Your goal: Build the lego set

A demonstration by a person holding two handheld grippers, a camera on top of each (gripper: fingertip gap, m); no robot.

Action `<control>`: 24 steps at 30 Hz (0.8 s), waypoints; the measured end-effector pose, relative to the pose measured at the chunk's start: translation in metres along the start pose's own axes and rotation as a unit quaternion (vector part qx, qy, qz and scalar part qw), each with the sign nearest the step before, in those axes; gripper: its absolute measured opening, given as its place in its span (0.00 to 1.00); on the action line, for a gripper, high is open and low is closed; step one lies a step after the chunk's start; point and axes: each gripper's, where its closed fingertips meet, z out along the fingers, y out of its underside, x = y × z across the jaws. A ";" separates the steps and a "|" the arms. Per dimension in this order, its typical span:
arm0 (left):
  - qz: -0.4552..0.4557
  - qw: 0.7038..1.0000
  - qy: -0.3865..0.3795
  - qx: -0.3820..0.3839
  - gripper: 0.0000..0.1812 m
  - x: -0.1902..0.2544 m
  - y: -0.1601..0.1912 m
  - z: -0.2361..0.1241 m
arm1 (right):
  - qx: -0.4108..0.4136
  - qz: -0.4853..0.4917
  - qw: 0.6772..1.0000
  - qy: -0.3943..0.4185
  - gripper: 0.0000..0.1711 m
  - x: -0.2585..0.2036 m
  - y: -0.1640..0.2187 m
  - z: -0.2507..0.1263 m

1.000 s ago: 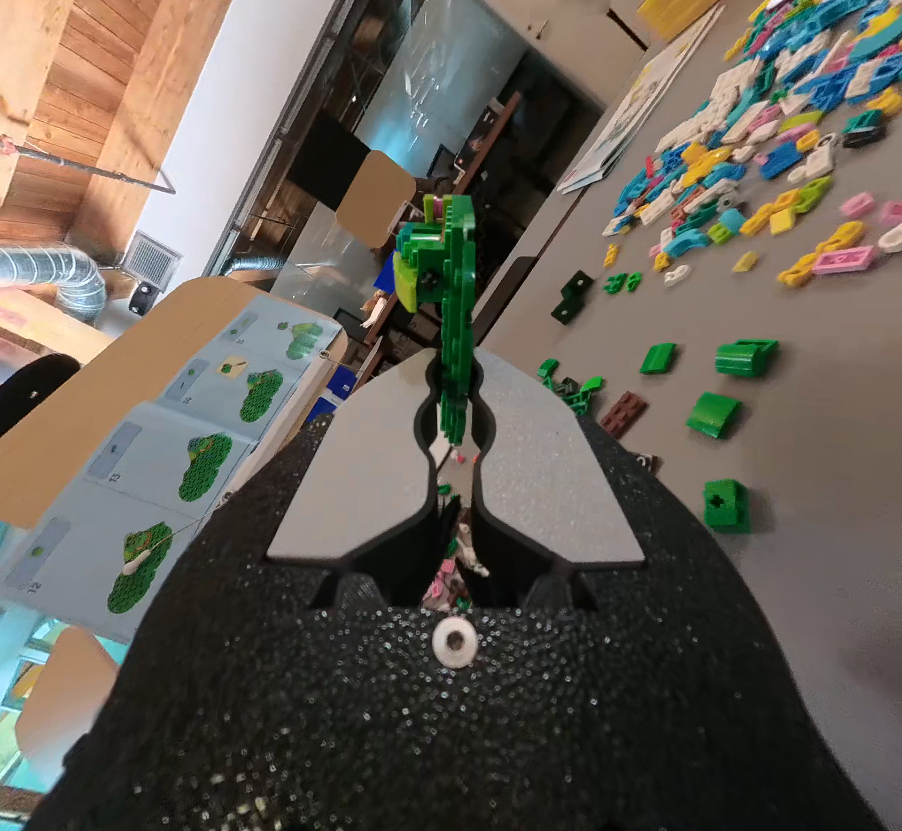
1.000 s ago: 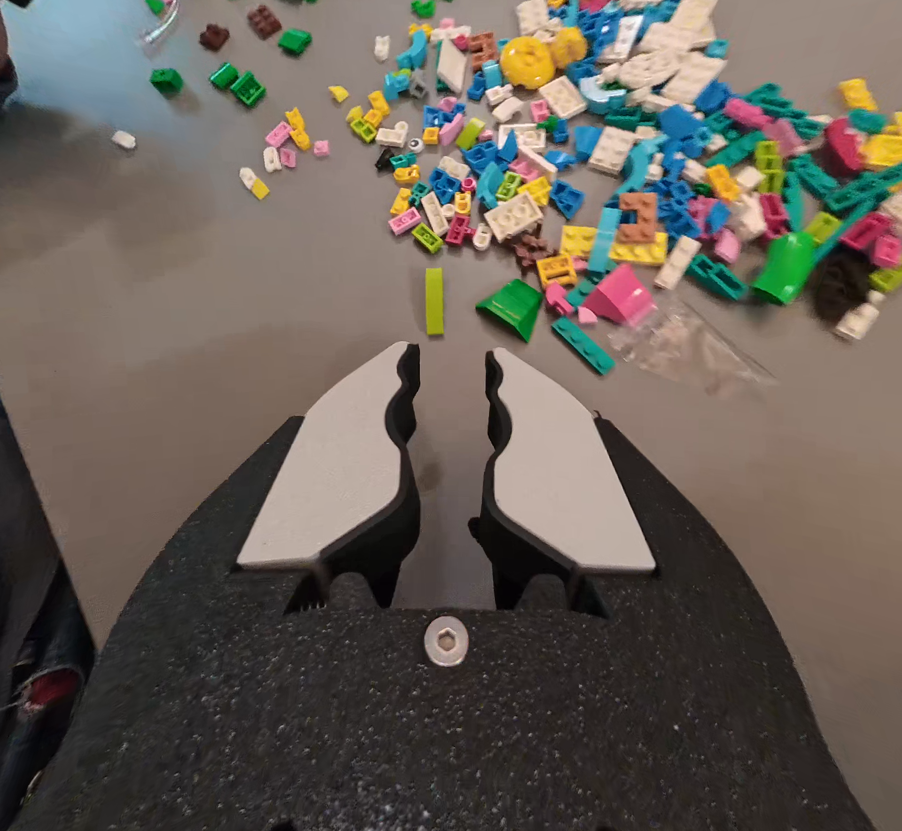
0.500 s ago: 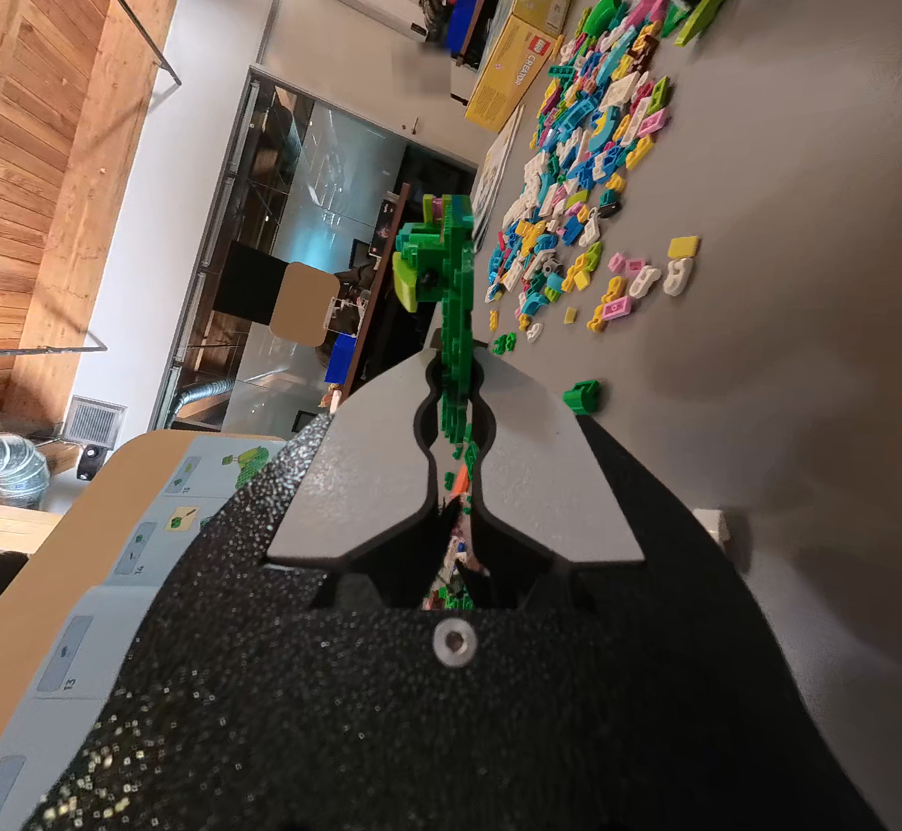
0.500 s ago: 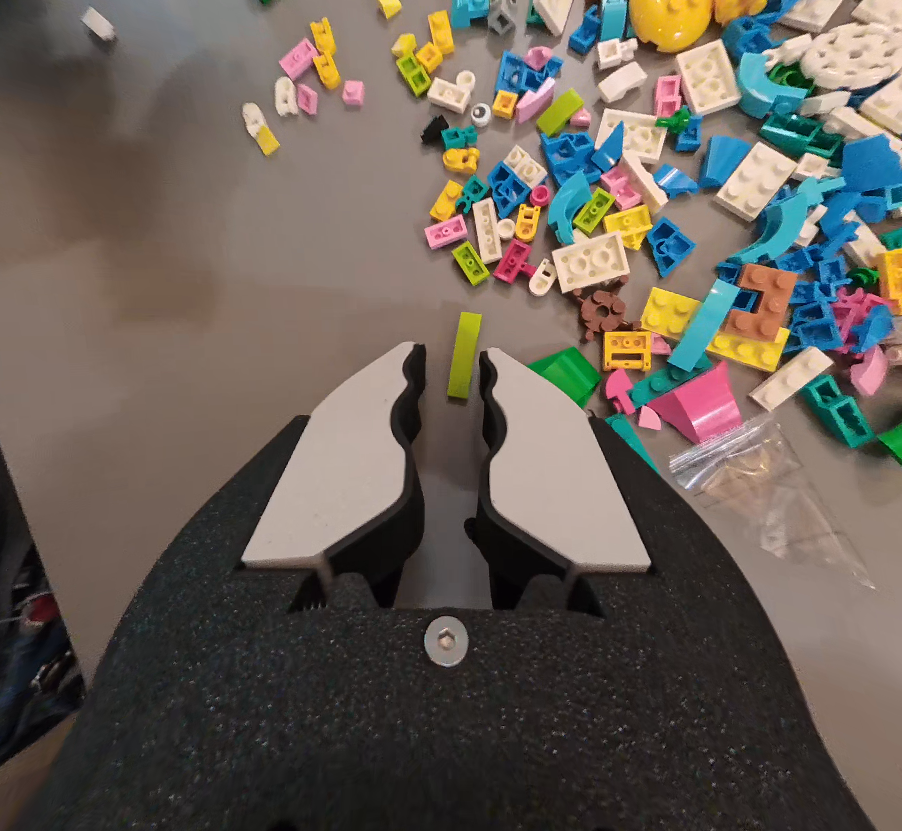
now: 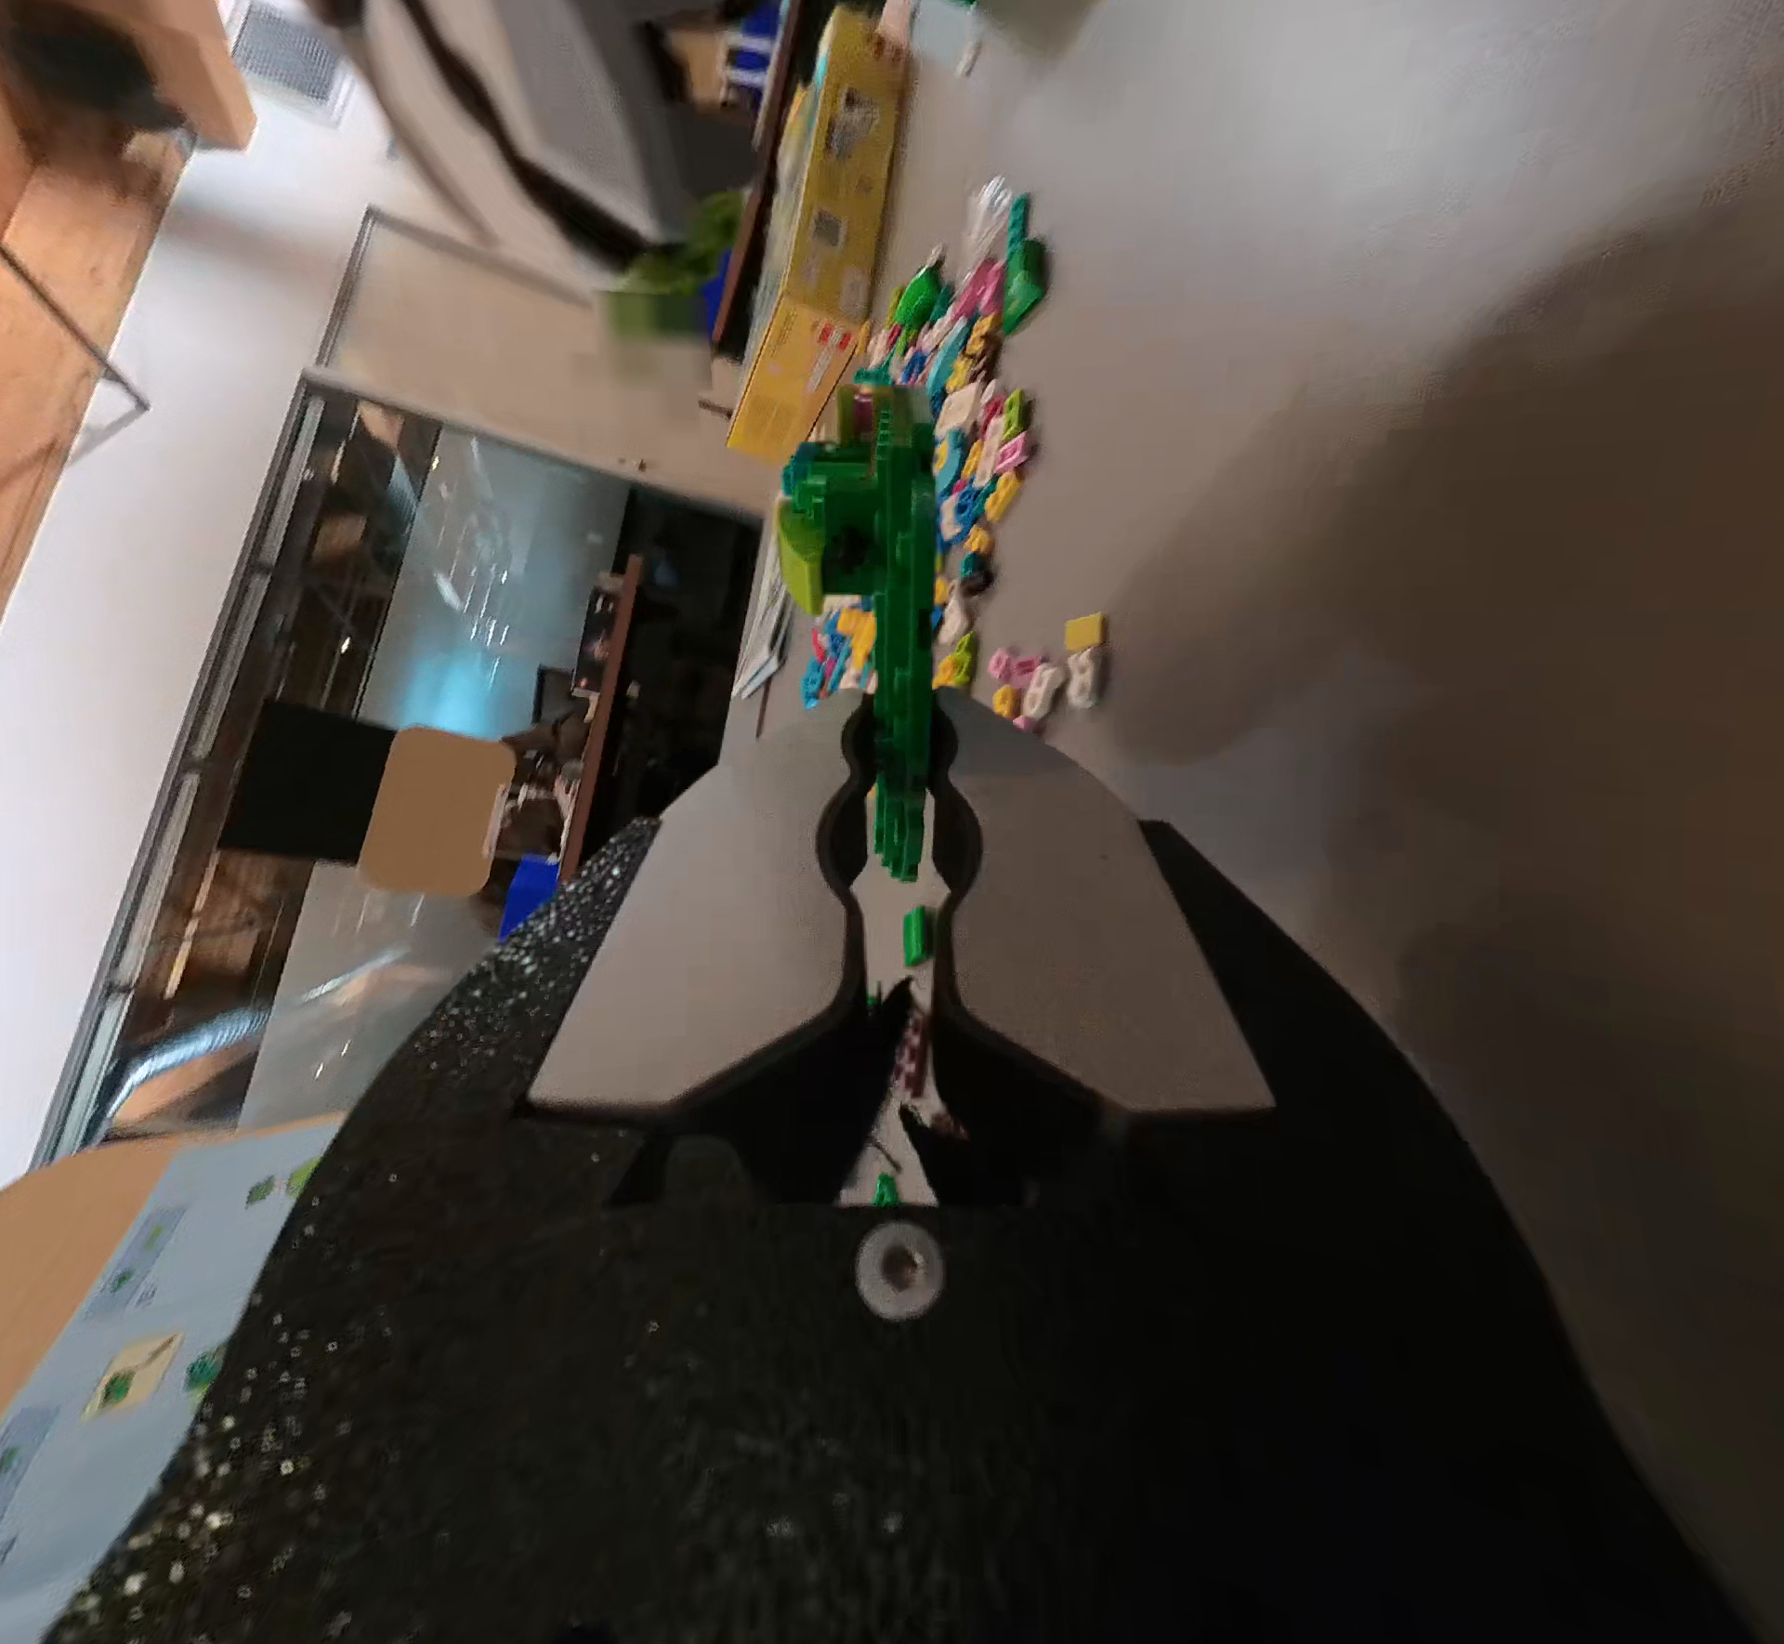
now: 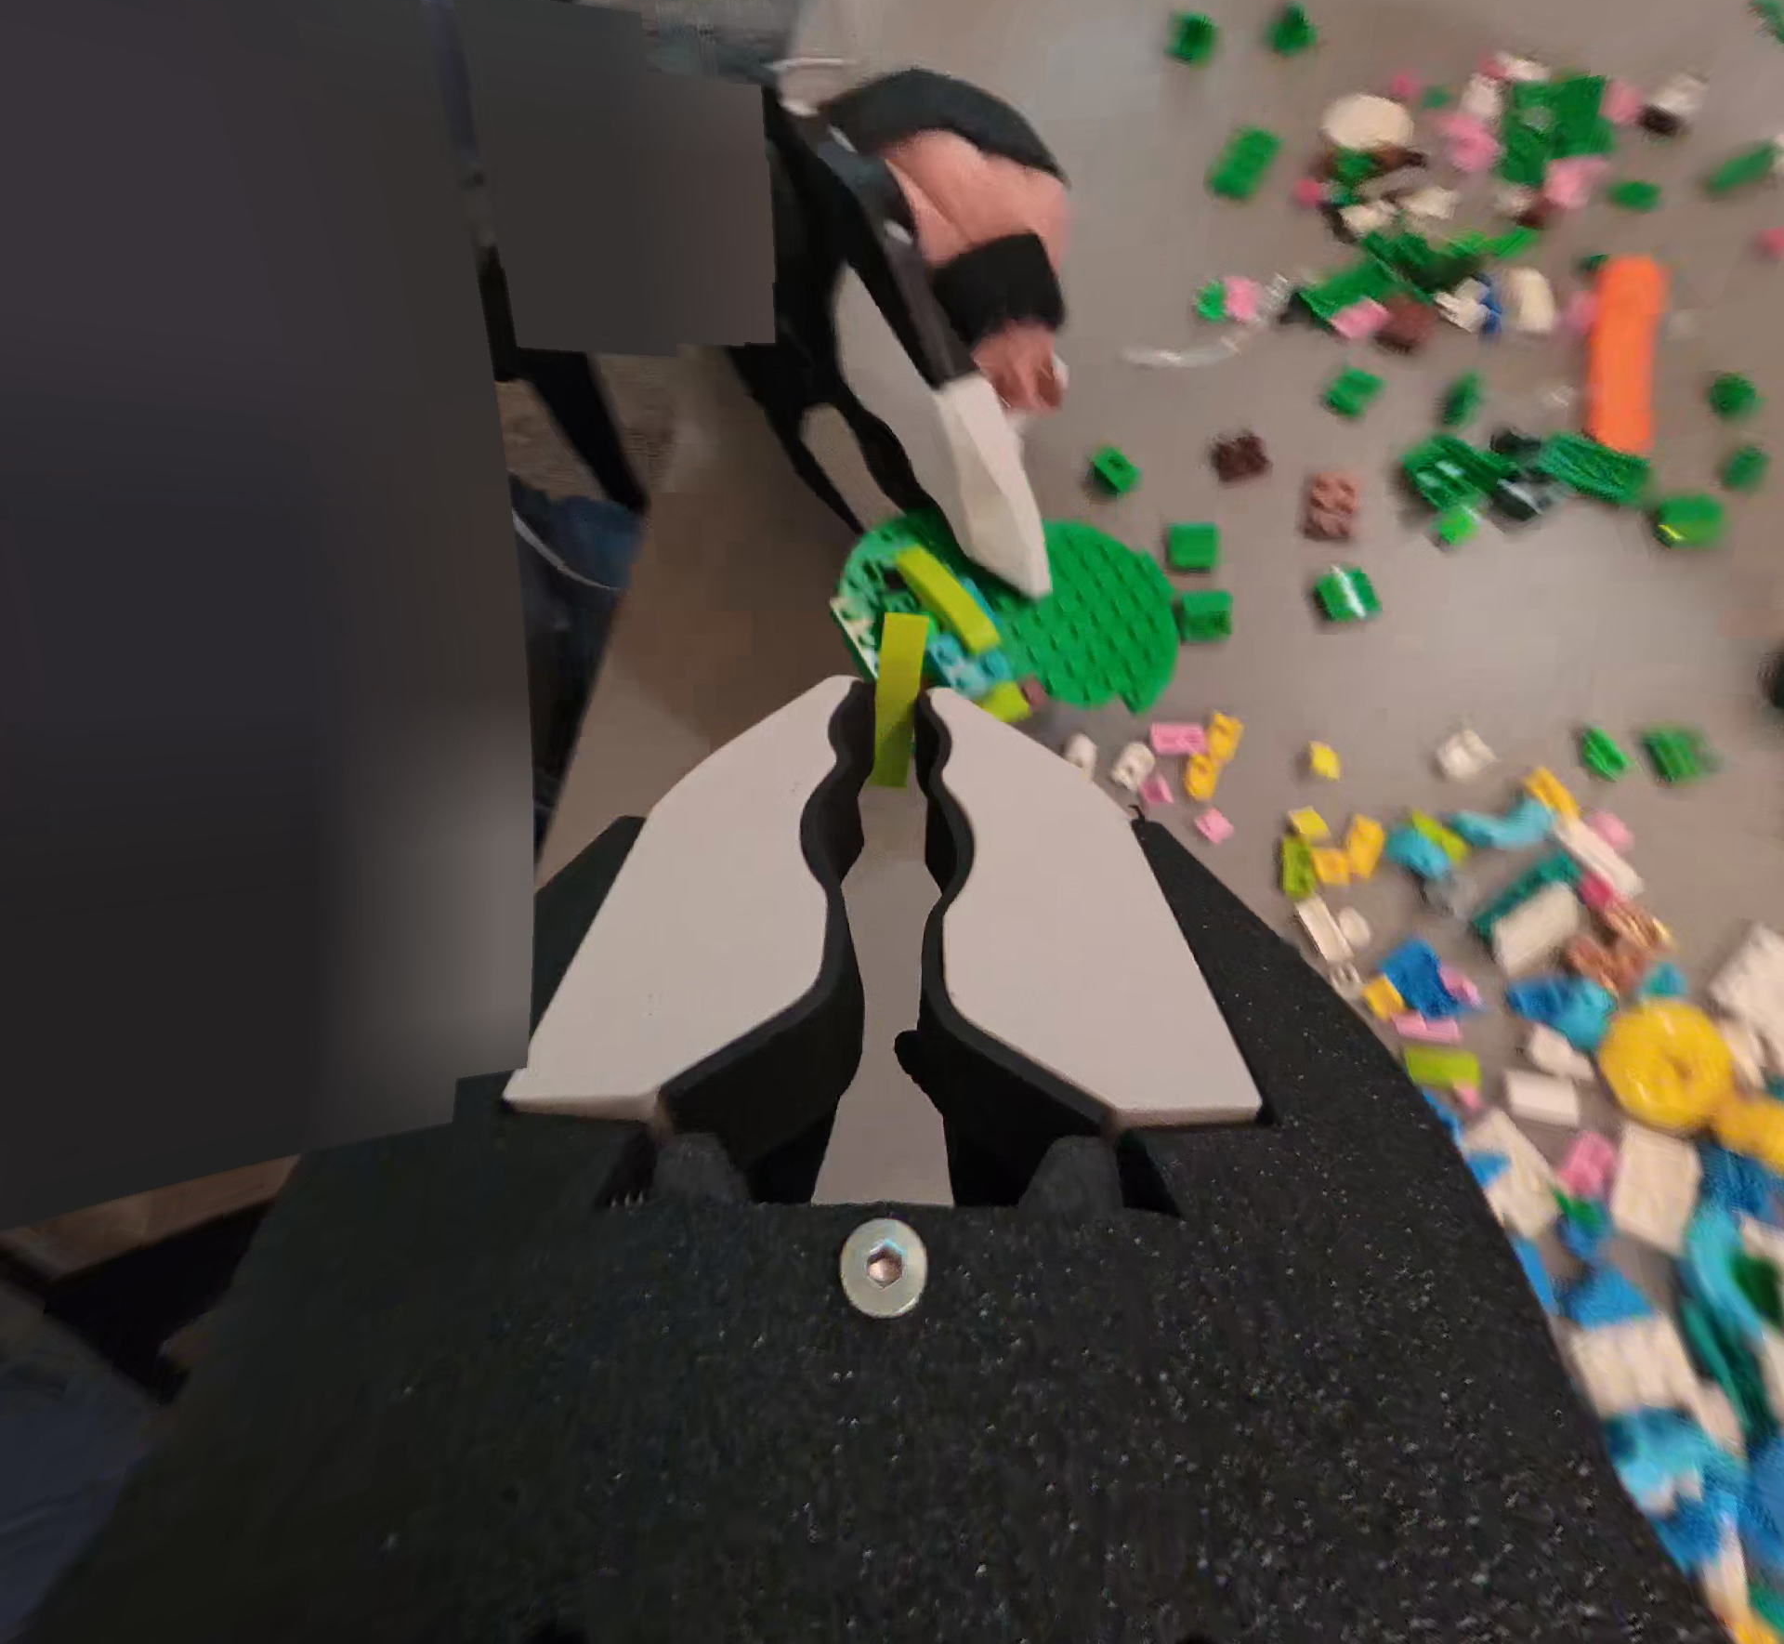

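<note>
My left gripper (image 5: 898, 729) is shut on the edge of a green round plate build (image 5: 893, 593) with lime and teal bricks on it, held on edge above the grey table. In the right wrist view the same build (image 6: 1072, 613) shows flat-faced, with the left gripper's white finger (image 6: 994, 487) across it. My right gripper (image 6: 893, 705) is shut on a thin lime green bar (image 6: 898, 695) and holds it just in front of the build's lime bricks, close to them.
Loose bricks of many colours (image 6: 1545, 970) lie at the right, green ones and an orange piece (image 6: 1627, 352) farther back. A yellow box (image 5: 830, 227) lies beyond the pile (image 5: 975, 478). An instruction booklet (image 5: 97, 1347) is at lower left. My hands' fingertips stand some 8 cm from each other.
My right gripper closed on the lime bar, lifted it off the table and swung left toward the green build. My left gripper turned, still holding the build.
</note>
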 end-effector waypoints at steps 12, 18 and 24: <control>0.013 0.998 0.017 0.064 0.04 0.008 -0.020 -0.007 | -0.133 -0.087 0.981 -0.114 0.04 -0.018 -0.005 0.035; 0.019 0.997 0.017 0.067 0.04 0.010 -0.022 -0.007 | -0.198 -0.113 0.967 -0.113 0.04 -0.018 0.001 0.037; 0.016 0.997 0.020 0.066 0.04 0.010 -0.022 -0.006 | -0.222 -0.151 0.959 -0.091 0.04 -0.017 -0.001 0.039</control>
